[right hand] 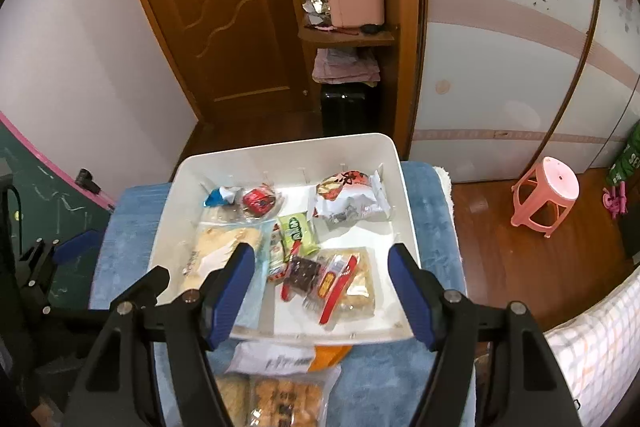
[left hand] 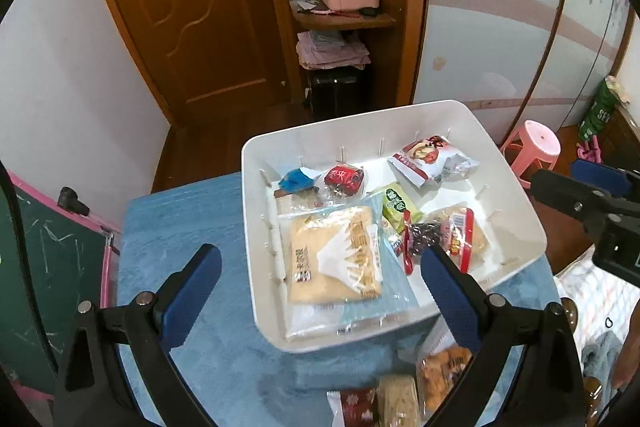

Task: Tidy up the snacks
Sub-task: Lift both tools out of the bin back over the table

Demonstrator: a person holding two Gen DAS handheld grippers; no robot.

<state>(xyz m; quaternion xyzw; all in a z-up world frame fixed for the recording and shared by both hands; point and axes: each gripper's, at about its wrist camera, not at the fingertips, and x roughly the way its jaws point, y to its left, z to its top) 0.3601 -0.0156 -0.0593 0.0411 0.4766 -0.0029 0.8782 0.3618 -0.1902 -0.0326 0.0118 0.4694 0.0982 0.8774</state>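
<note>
Snack packets (left hand: 334, 257) fill the white bin (left hand: 516, 199); both claws empty.

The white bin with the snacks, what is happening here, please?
A person is sorting snacks with a hand-held gripper in each hand. The white bin sits on a blue cloth and already holds several packets, among them a large beige pack and a green one. Both the left gripper and the right gripper hover open and hold nothing. More packets lie on the cloth outside the bin.
</note>
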